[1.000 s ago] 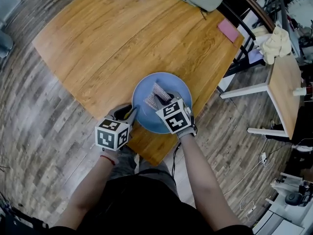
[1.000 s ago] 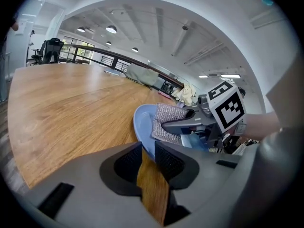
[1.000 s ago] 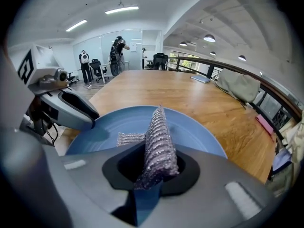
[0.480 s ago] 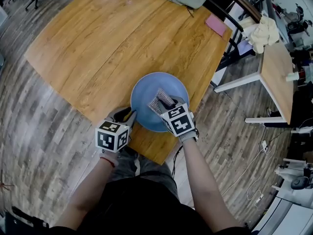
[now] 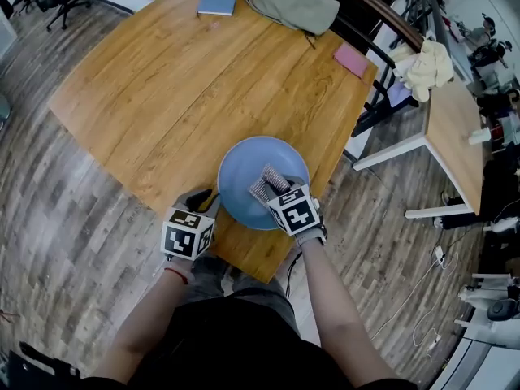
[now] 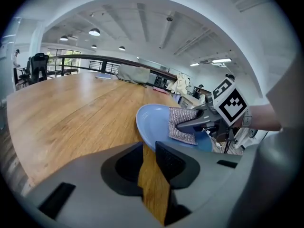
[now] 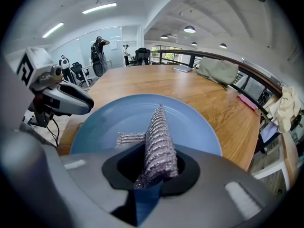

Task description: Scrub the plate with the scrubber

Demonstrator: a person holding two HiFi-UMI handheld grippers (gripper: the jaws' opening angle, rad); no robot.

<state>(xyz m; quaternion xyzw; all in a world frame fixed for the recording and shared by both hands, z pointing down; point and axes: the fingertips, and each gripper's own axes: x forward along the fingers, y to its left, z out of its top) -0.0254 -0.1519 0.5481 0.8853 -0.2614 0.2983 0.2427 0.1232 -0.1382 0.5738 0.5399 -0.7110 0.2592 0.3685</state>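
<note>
A round blue plate [image 5: 244, 165] lies near the front edge of the wooden table [image 5: 162, 96]. A grey metallic-mesh scrubber [image 5: 266, 184] rests on the plate's near middle, and my right gripper [image 5: 275, 192] is shut on it. In the right gripper view the scrubber [image 7: 156, 132] stands folded between the jaws over the plate [image 7: 194, 122]. My left gripper [image 5: 211, 201] is at the plate's left rim. In the left gripper view the jaws [image 6: 148, 151] are closed on the rim of the plate [image 6: 154, 122], with the scrubber [image 6: 183, 125] beyond.
At the table's far end lie a blue book [image 5: 217, 1], an olive-green cloth bundle [image 5: 292, 2] and a pink pad [image 5: 351, 59]. A small side table [image 5: 455, 128] stands to the right, with a cream cloth [image 5: 426, 63] behind it. The table edge runs just below the plate.
The right gripper has drawn the scrubber a little toward the near side of the plate. The left gripper stays at the rim. The head view has shifted.
</note>
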